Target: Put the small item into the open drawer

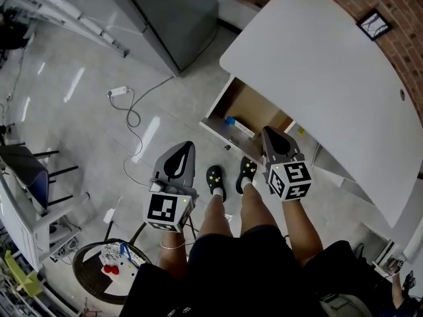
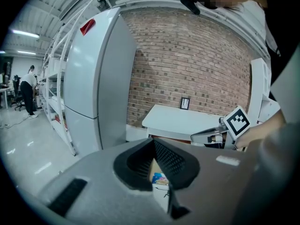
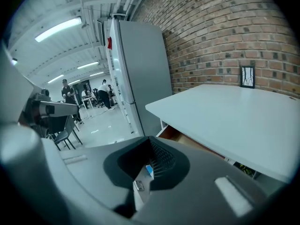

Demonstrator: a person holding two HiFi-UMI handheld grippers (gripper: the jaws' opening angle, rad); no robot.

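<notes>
- Left gripper [image 1: 185, 148] hanging lower left of centre; fingers [image 2: 174, 159] pressing together, gripping nothing.
- Right gripper [image 1: 267, 133] hovering just right of centre; fingers [image 3: 162, 160] meeting too, carrying nothing.
- Small blue-topped item [image 1: 230, 121] lying inside the open drawer [image 1: 254, 107], which is jutting from under the white counter [image 1: 317, 78], apart from both grippers.

- Table [image 1: 317, 65]: white.
- Drawer [image 1: 254, 106]: brown inside.
- Small item [image 1: 230, 120]: blue.
- Wall [image 2: 197, 55]: red-brown brick pattern.
- Fridge [image 1: 172, 12]: grey.
- Shoes [image 1: 215, 177]: black with yellow-green dots.
- Left gripper [image 1: 186, 145] and right gripper [image 1: 267, 132]: grey, with black-and-white square-patterned cubes.
</notes>
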